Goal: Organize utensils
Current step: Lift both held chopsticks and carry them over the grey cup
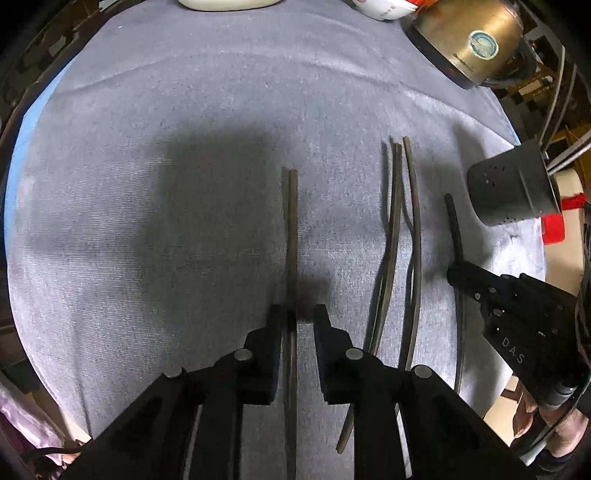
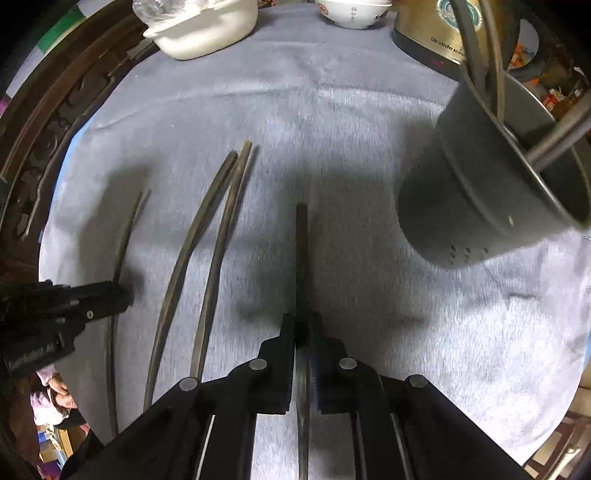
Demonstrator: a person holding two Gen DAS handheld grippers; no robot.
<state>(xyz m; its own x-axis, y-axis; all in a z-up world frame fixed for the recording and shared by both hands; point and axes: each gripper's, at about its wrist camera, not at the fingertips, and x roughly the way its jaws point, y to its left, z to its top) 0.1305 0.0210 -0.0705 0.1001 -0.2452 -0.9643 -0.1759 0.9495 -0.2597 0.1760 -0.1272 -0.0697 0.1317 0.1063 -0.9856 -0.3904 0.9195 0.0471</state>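
Four long, thin, dark brown chopsticks lie roughly parallel on the pale grey-blue cloth (image 1: pixel 184 110) that covers the round table. Each looks like a slim wooden stick with a squared, blunt far end, dull and unpolished; the fisheye lens bends them into shallow curves.

One single chopstick (image 1: pixel 291 236) runs straight ahead between the fingers of the left gripper (image 1: pixel 299 317). Those fingers stand spread, one on each side of the stick, with a gap showing on the right side. A pair of chopsticks (image 1: pixel 397 221) lies just to the right, their far tips almost touching and their near ends fanning apart.

Farther right, the right gripper (image 2: pixel 301 321) has its fingers pressed against a fourth dark chopstick (image 2: pixel 301 251), pinching it near its middle, with the far end pointing forward over the cloth. Whether this stick is lifted or resting on the cloth, I cannot tell.

Beside it, to the right, stands a dark grey round utensil holder (image 2: pixel 491 184) with small holes near its base. It already holds several dark sticks and a metal handle. Along the far edge of the table sit a white lidded pot (image 2: pixel 207 26), a white patterned bowl (image 2: pixel 351 14) and a brass-coloured electric kettle (image 1: pixel 469 40).
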